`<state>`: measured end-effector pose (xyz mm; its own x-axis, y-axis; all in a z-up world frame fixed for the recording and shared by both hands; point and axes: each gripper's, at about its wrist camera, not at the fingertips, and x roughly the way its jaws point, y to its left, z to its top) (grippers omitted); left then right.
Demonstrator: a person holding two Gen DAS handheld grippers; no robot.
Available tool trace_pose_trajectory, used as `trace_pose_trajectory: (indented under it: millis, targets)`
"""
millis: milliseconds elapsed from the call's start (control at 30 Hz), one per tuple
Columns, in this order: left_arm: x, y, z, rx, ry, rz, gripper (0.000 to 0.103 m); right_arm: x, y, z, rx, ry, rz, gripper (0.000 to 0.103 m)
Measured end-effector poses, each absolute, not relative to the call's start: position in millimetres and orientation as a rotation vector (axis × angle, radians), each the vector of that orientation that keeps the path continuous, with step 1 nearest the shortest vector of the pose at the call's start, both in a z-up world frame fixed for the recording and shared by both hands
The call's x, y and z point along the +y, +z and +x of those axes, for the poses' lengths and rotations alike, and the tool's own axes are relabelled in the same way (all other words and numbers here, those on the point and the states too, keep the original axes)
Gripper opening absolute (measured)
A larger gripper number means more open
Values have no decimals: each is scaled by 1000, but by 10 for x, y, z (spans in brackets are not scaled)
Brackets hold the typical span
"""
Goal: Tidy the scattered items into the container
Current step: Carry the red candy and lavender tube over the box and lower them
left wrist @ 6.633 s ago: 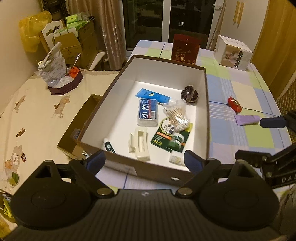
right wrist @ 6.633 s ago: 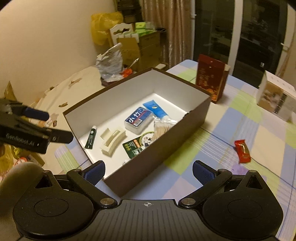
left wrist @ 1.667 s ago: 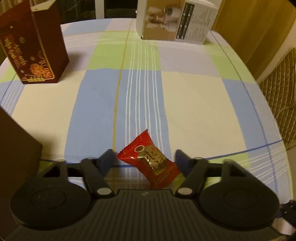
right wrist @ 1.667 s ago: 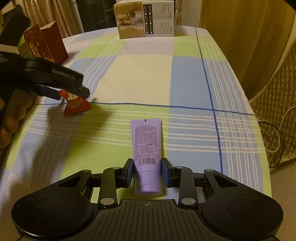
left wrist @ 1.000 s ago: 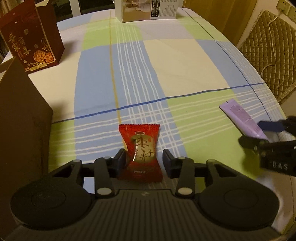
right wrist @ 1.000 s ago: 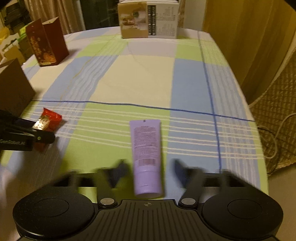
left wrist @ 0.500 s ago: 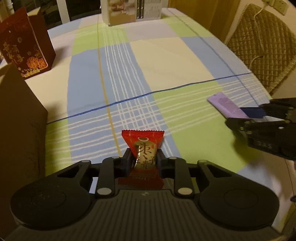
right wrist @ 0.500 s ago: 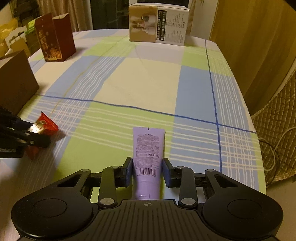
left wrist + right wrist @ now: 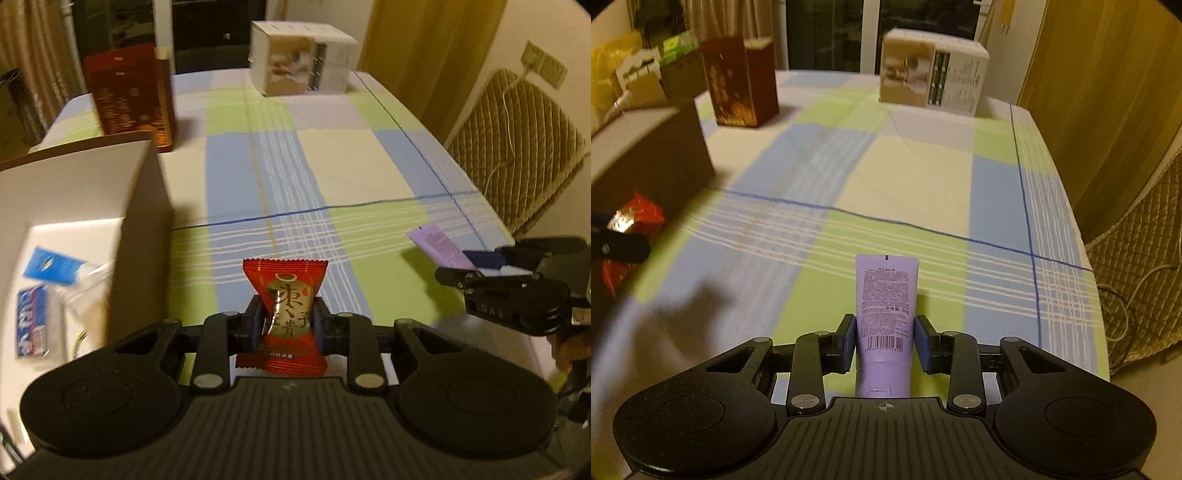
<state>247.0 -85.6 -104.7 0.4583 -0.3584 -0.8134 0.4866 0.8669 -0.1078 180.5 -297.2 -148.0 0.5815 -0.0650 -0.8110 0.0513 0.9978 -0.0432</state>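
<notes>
My left gripper [image 9: 287,320] is shut on a red candy packet [image 9: 285,295], held above the checked tablecloth just right of the brown box [image 9: 146,206] with a white inside. My right gripper [image 9: 886,341] is shut on a lilac tube [image 9: 885,295], lifted over the cloth; it also shows at the right of the left wrist view as the lilac tube [image 9: 439,245]. In the right wrist view the red candy packet [image 9: 635,218] sits at the far left beside the brown box [image 9: 650,158]. Inside the box lie a blue sachet [image 9: 51,266] and a blue-white pack [image 9: 33,321].
A dark red carton [image 9: 129,96] and a white carton [image 9: 301,57] stand at the table's far end. A quilted chair [image 9: 517,147] with a cable is off the right edge. A hand [image 9: 569,354] holds the right tool. Cardboard boxes [image 9: 653,77] sit beyond the table.
Both grippers have risen with their items. The left one has swung toward the box, whose white inside and contents now show. The right one keeps the tube and has lifted slightly.
</notes>
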Motion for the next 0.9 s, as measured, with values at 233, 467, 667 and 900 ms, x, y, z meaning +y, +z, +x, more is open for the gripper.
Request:
trace_pose_trajectory:
  millis: [233,467,667,900]
  targets:
    - [-401,-703,2219,916,-455,66,22,-2506,-1105,1645,913,-25,7,36]
    - [130,-504,1926,902,-342,10,22,-2031,-750,1501,867,82,26,36]
    - [655,-331,1745,890,-236,-19,22,-1499,-500,1438,836,255,80,36]
    - [1071,-225,1809,861,-156,-13,22,-856,-407,1673,826,418,97,36]
